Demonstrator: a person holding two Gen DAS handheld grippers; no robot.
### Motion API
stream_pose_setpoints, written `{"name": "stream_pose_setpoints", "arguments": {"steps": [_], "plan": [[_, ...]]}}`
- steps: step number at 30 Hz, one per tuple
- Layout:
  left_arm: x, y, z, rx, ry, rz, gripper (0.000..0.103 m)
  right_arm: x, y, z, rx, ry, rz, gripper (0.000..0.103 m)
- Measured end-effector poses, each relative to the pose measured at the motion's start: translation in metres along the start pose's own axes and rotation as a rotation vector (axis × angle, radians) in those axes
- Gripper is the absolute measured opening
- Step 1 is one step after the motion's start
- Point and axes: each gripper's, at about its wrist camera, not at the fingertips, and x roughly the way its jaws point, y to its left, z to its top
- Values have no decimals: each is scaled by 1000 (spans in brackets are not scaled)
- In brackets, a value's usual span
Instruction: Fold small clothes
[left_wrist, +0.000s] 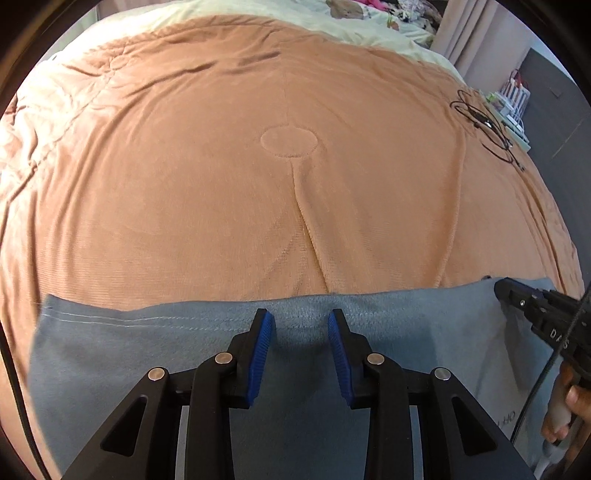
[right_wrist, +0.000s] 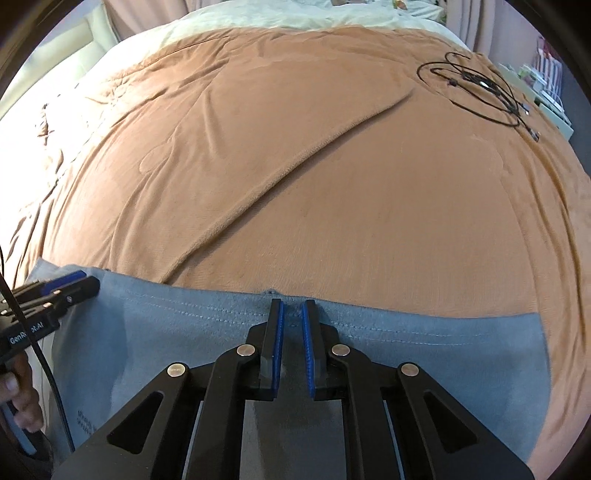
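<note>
Your left gripper hovers over the far hemmed edge of the blue-grey garment, its blue-padded jaws spread wide with nothing between them. Your right gripper sits above the same hem further along; its jaws stand only a narrow gap apart, and no cloth is caught between the pads. The garment lies flat along the near edge of the orange-brown blanket, its stitched hem running straight across both views. From the left wrist view, the right gripper shows at the garment's right end; from the right wrist view, the left gripper shows at the left end. A tangle of black cable rests on the blanket's far right, well apart from the garment.
</note>
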Motion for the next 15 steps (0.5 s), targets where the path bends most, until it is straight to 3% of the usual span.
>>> {"name": "stream_pose_setpoints", "arguments": {"steps": [6,10,15], "plan": [[-37,28,-14,3,-31,6,35,-35,-20,-15,13,-21,35,8],[-58,57,-26,1,-43,58,35,-57,-42,-35,23,-11,29,8],[-77,89,-42,-20,-43,102,35,-78,-73,-59,50,-6,-4,26]]}}
